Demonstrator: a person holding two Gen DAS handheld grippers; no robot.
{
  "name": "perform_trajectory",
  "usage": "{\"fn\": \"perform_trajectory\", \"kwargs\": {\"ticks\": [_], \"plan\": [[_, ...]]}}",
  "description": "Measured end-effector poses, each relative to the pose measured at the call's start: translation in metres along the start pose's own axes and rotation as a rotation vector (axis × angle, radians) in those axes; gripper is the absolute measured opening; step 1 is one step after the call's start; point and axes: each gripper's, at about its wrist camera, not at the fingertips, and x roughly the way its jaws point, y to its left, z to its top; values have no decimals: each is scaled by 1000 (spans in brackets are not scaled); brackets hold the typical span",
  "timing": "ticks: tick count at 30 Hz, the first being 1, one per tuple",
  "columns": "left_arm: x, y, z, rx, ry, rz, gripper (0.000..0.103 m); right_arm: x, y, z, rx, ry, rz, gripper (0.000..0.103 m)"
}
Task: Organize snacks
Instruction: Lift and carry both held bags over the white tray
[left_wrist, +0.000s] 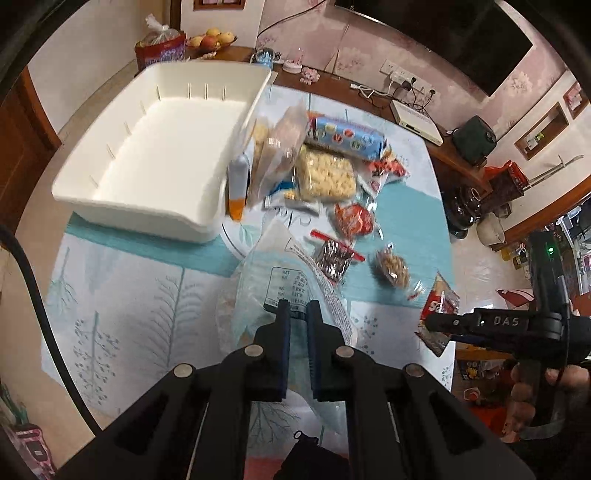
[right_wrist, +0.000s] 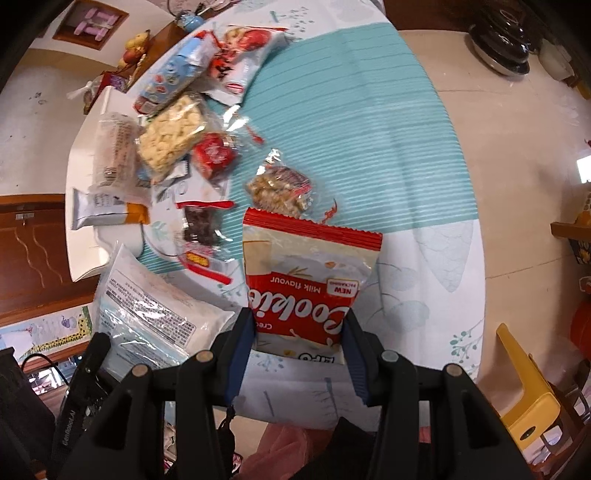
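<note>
My left gripper (left_wrist: 298, 306) is shut on the lower edge of a pale blue see-through snack bag (left_wrist: 273, 280), which hangs lifted above the tablecloth. The same bag (right_wrist: 147, 306) shows at the lower left of the right wrist view. My right gripper (right_wrist: 299, 314) is shut on a red and white cookie packet (right_wrist: 310, 258), its pads pressing both side edges. That packet (left_wrist: 439, 299) and the right gripper (left_wrist: 430, 324) also appear at the right of the left wrist view. An empty white bin (left_wrist: 140, 218) stands at the far left of the table.
Several loose snacks lie between the bin and the table's right edge: a bag of yellow puffs (left_wrist: 325, 173), a blue packet (left_wrist: 347, 134), red sweets (left_wrist: 352, 218), a nut bag (left_wrist: 393, 266), a dark zip bag (left_wrist: 332, 254). A silver-orange packet (left_wrist: 236, 184) leans on the bin. A yellow stool (right_wrist: 524, 387) stands beside the table.
</note>
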Motion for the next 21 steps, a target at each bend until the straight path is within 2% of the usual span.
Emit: {"fn": "perform_trajectory", "kwargs": {"ticks": [11,21], "plan": [[-59,5,48,53,-88,25,6,-14,57,8,-102,-14,68,47],[-69,43,99,108,-131,39,6,-21,118,17,-174,-107,131,47]]}}
